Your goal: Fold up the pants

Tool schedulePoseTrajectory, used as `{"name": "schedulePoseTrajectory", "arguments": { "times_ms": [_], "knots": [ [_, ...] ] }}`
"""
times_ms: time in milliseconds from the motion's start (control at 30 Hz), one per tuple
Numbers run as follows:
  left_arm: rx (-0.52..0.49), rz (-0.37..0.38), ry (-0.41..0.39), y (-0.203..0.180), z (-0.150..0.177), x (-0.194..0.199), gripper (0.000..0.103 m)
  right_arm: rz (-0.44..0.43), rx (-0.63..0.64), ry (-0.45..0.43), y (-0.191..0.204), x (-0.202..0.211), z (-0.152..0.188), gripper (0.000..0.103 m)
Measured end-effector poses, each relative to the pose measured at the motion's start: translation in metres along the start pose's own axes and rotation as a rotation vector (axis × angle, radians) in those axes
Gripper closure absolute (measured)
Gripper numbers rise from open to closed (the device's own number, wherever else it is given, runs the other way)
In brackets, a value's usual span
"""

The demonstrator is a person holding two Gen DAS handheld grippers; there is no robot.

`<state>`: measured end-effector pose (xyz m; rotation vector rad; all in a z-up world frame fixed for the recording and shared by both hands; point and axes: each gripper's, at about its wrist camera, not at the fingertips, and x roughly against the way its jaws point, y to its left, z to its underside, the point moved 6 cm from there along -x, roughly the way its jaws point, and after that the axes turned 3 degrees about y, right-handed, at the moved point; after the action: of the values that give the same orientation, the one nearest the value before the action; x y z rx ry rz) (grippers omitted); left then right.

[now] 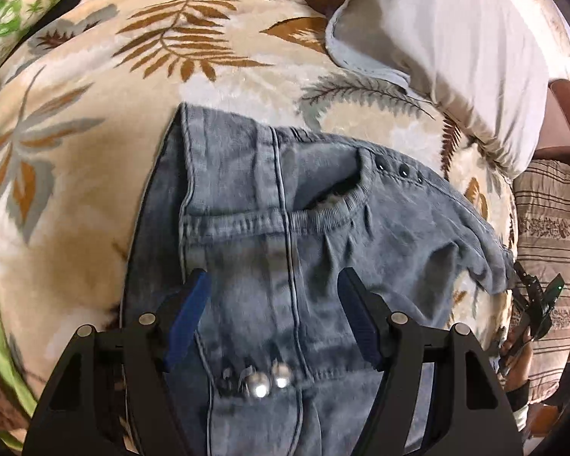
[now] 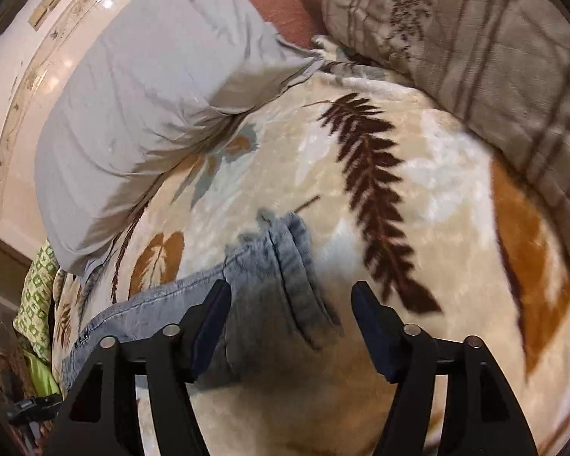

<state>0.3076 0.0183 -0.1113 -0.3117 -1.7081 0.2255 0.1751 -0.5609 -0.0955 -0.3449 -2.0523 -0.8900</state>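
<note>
On the leaf-print blanket of the bed, the pants lie partly doubled, rumpled near the waistband, folding unfinished; left gripper and right gripper hover spread, holding nothing.

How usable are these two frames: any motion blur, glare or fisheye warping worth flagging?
Left wrist: the jeans smear near the left claw, glare blows out the metal buttons, and the leaf-print blanket bulges at the rim. Right wrist: the blanket and denim are softly blurred, the grey pillow casts a shadow, and the right claw stays sharp.
</note>
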Motion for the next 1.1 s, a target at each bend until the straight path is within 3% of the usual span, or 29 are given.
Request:
{"name": "schedulePoseTrajectory", "arguments": {
  "times_ms": [67,100,133,167,200,367,467,533,600,667,700,733,767,833,967,1033,1067,1100],
  "knots": [
    [0.02,0.032,0.018,-0.001,-0.007,-0.013,0.034,-0.02,0.075,0.013,0.009,-0.008,-0.003,0.037],
    [0.02,0.039,0.017,-0.002,-0.01,-0.015,0.034,0.0,0.136,0.021,0.015,-0.011,-0.003,0.052],
    [-0.001,0.041,0.0,-0.007,-0.013,-0.016,0.039,0.066,0.221,0.025,0.021,-0.012,-0.004,0.082],
    [-0.023,0.041,-0.016,-0.012,-0.016,-0.014,0.059,0.085,0.269,0.028,0.025,-0.011,-0.006,0.084],
    [-0.036,0.036,-0.021,-0.015,-0.017,-0.014,0.066,0.077,0.289,0.015,0.029,-0.006,-0.01,0.084],
    [-0.038,-0.039,-0.038,-0.014,-0.03,-0.022,0.075,-0.037,0.222,-0.157,0.057,0.034,-0.078,0.087],
    [0.004,-0.036,-0.047,-0.008,-0.033,-0.025,0.075,0.085,0.181,-0.14,0.063,0.004,-0.113,0.088],
    [0.006,-0.036,-0.044,-0.008,-0.033,-0.024,0.074,0.15,0.083,-0.067,0.051,-0.027,-0.126,0.083],
    [0.002,-0.04,-0.034,-0.006,-0.032,-0.019,0.075,0.107,0.038,-0.079,0.047,-0.03,-0.13,0.083],
    [-0.029,-0.02,-0.049,-0.005,-0.027,-0.006,0.074,0.066,0.04,-0.109,0.041,-0.019,-0.127,0.071],
    [-0.04,-0.011,-0.063,-0.004,-0.025,-0.001,0.072,0.075,0.047,-0.1,0.036,-0.016,-0.119,0.057],
    [-0.049,0.014,-0.08,-0.003,-0.02,0.006,0.065,0.08,0.063,-0.081,0.028,-0.013,-0.108,0.051],
    [-0.051,0.042,-0.088,-0.002,-0.017,0.009,0.051,0.085,0.08,-0.067,0.022,-0.011,-0.096,0.051],
    [-0.043,0.078,-0.1,-0.002,-0.012,0.01,0.04,0.103,0.076,-0.049,0.007,-0.009,-0.077,0.051],
    [0.001,0.121,-0.033,-0.007,0.002,-0.012,0.04,0.072,-0.039,-0.028,-0.02,-0.024,-0.051,0.051],
    [-0.019,0.069,-0.036,-0.015,0.006,-0.021,0.042,0.026,-0.036,-0.041,-0.012,-0.03,-0.039,0.051],
    [-0.036,0.042,-0.043,-0.019,0.006,-0.021,0.047,0.027,-0.005,-0.044,-0.006,-0.033,-0.036,0.053],
    [-0.053,0.018,-0.046,-0.025,0.006,-0.019,0.054,0.04,0.04,-0.033,0.002,-0.036,-0.032,0.071]
  ]
}}
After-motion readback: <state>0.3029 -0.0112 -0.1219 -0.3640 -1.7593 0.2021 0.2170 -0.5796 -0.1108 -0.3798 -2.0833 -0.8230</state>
